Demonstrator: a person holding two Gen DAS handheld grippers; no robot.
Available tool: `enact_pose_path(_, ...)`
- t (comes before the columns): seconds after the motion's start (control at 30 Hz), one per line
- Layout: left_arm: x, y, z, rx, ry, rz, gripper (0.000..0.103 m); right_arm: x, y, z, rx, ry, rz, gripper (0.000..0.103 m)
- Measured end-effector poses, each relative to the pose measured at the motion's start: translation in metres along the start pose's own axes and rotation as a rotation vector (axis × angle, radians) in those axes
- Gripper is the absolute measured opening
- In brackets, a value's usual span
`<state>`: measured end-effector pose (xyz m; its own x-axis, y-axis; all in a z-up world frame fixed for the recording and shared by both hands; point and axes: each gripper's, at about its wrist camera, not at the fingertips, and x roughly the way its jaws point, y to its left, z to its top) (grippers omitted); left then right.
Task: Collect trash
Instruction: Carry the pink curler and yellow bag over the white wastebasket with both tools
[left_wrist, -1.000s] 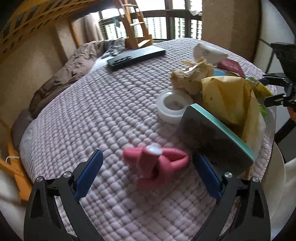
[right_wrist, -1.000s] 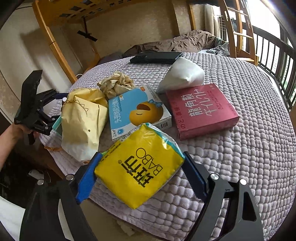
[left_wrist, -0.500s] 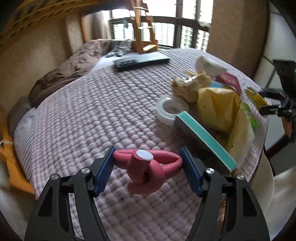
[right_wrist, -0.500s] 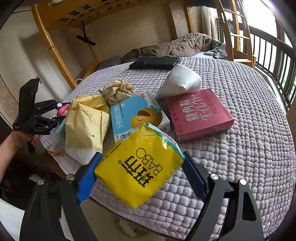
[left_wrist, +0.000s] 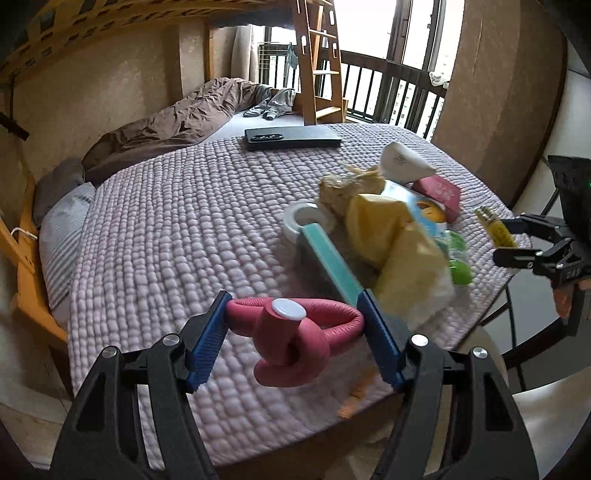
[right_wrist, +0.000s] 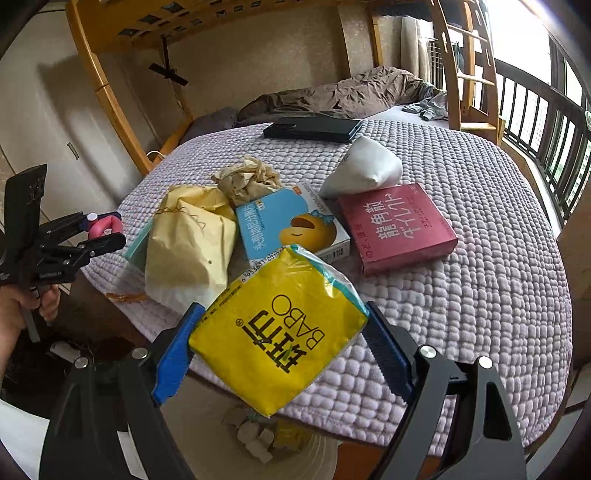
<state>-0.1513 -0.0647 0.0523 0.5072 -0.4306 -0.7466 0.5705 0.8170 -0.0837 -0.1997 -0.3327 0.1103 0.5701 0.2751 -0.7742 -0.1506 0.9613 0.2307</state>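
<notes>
The left gripper (left_wrist: 293, 334) squeezes a pink knotted thing (left_wrist: 295, 341) above the quilt (left_wrist: 177, 236). Only the right view shows the right gripper (right_wrist: 279, 349) squeezing a yellow pack (right_wrist: 279, 339) over a bin (right_wrist: 266, 439)

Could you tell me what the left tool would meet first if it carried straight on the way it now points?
The left tool, shut on the pink knotted item, points down at the quilted bed cover. That bare cover looks likely to be met first; the teal-edged box lies just right of that line, though depth is unclear.
</notes>
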Motion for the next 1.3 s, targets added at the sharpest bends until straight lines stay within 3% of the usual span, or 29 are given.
enact_pose_path(0.23, -0.012, -0.022, -0.003, -0.052, -0.003, -0.016, 0.071, -0.012, 0.013, -0.011, -0.02, 0.006, 0.0, 0.084)
enact_pose_path(0.83, -0.013, -0.084, -0.028, -0.003, 0.044, -0.094, 0.071, -0.034, 0.03, -0.048, -0.021, 0.055, 0.052, 0.084)
enact_pose_path(1.3, 0.001, -0.108, -0.049, 0.027, 0.12, -0.148, 0.071, -0.028, 0.036, -0.069, -0.015, 0.133, 0.085, 0.084)
